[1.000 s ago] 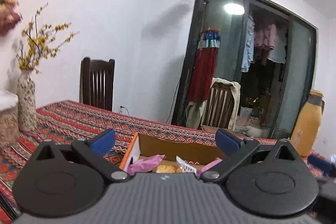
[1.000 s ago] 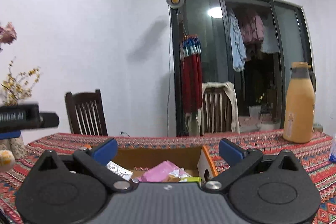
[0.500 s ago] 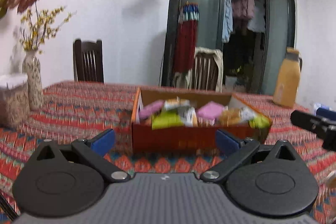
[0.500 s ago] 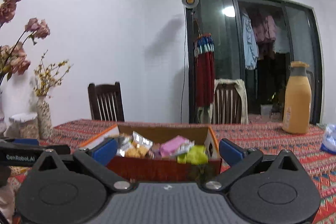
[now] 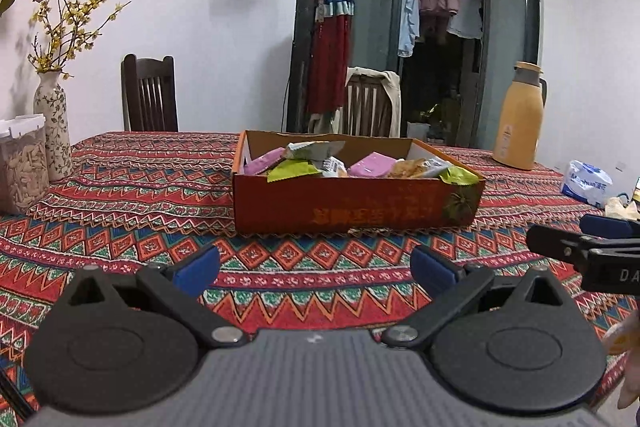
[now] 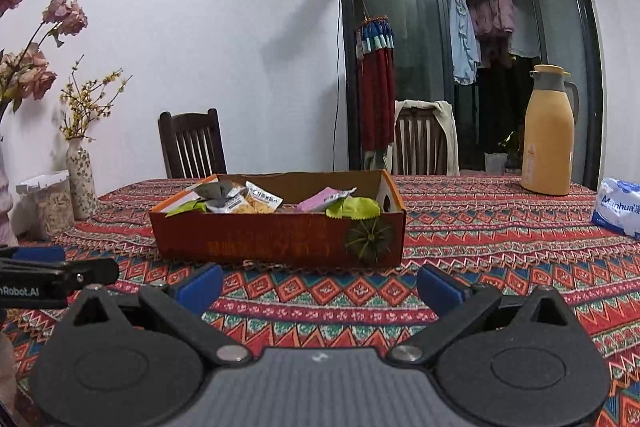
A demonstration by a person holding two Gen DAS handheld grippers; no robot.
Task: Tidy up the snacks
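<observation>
Grippers level above patterned tablecloth [image 5: 120,187], left gripper [image 5: 315,265] and right gripper [image 6: 319,283] both spread empty, facing snack box [image 5: 356,207].

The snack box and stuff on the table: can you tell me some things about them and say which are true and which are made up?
1. The box has snack packets in it. True.
2. The left gripper is holding a packet. False: it is open and holds nothing.
3. The jug is lying on its side. False: it stands upright.
4. The right gripper is open. True.
5. The vase stands inside the box. False: it stands on the tablecloth, off to the box's left.
</observation>
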